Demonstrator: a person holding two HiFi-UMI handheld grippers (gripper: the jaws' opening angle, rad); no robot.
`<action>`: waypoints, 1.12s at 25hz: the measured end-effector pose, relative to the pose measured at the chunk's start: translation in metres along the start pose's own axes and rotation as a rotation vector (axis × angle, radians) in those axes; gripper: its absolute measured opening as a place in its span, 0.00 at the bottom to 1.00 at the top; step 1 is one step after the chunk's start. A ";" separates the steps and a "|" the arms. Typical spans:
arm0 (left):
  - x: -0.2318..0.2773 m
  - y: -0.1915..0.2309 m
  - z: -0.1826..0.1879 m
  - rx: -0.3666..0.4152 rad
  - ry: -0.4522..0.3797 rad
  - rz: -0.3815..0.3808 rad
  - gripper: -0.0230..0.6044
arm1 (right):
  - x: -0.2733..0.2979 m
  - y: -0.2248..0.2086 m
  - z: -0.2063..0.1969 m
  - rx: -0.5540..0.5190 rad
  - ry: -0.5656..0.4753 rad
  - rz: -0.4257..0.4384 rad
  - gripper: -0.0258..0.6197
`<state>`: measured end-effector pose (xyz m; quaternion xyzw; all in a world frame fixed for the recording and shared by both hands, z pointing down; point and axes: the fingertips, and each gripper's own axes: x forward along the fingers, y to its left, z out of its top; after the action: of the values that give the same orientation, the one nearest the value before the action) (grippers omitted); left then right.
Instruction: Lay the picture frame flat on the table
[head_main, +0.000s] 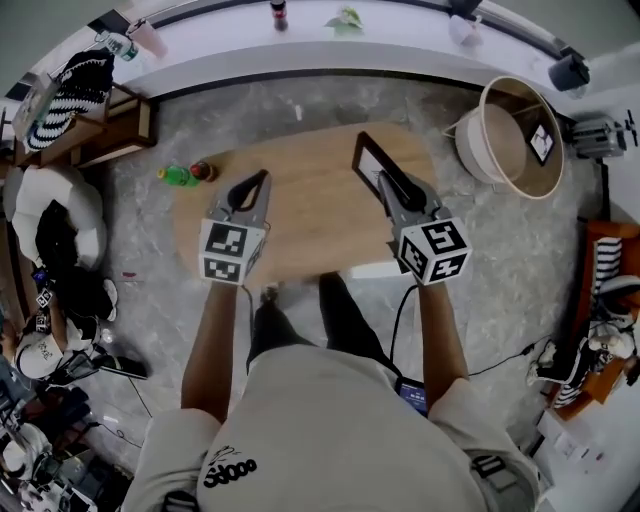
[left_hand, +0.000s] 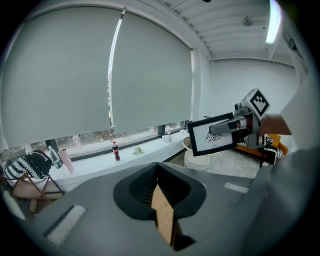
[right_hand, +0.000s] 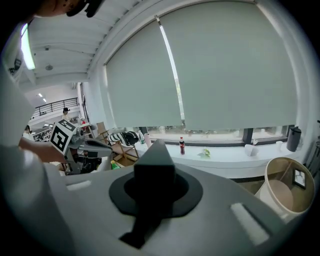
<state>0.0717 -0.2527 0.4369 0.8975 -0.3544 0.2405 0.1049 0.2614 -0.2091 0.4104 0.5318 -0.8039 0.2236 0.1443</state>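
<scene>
The frame (head_main: 368, 160) is a thin black rectangle with a white face that bears a dark, scratchy drawing (left_hand: 212, 136). It is not flat. It stands on edge and tilted, over the upper right part of the table (head_main: 300, 225) in the head view. Whether its lower edge touches the wood cannot be told.

The right claw (head_main: 388, 182) pinches the frame's near side. One grey finger (left_hand: 222, 126) lies across the white face, and the other is behind the frame. In the right gripper view the frame shows edge-on, a dark wedge (right_hand: 155, 162) rising from the middle of the pressed jaws.

The left claw (head_main: 263, 178) sits at the left of the table, well apart from the frame. Its ribbed black jaws (left_hand: 157, 169) are pressed together at the tips with nothing between them. A sliver of tan wood shows through the gap lower down.

The table is a smooth, pale wooden oval on a mottled grey floor. A round cream tub (head_main: 505, 150) stands at the upper right, and a green bottle (head_main: 176, 176) lies by the table's left end.
</scene>
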 end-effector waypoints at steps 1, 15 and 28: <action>0.004 0.000 -0.005 -0.008 0.009 0.006 0.05 | 0.006 -0.004 -0.004 0.003 0.009 0.010 0.06; 0.062 -0.002 -0.086 -0.129 0.128 0.046 0.05 | 0.072 -0.051 -0.082 0.135 0.138 0.080 0.06; 0.103 0.004 -0.140 -0.190 0.205 0.092 0.05 | 0.138 -0.061 -0.159 0.198 0.288 0.133 0.06</action>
<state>0.0844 -0.2662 0.6098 0.8372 -0.4036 0.3008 0.2138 0.2626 -0.2569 0.6245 0.4517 -0.7824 0.3844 0.1899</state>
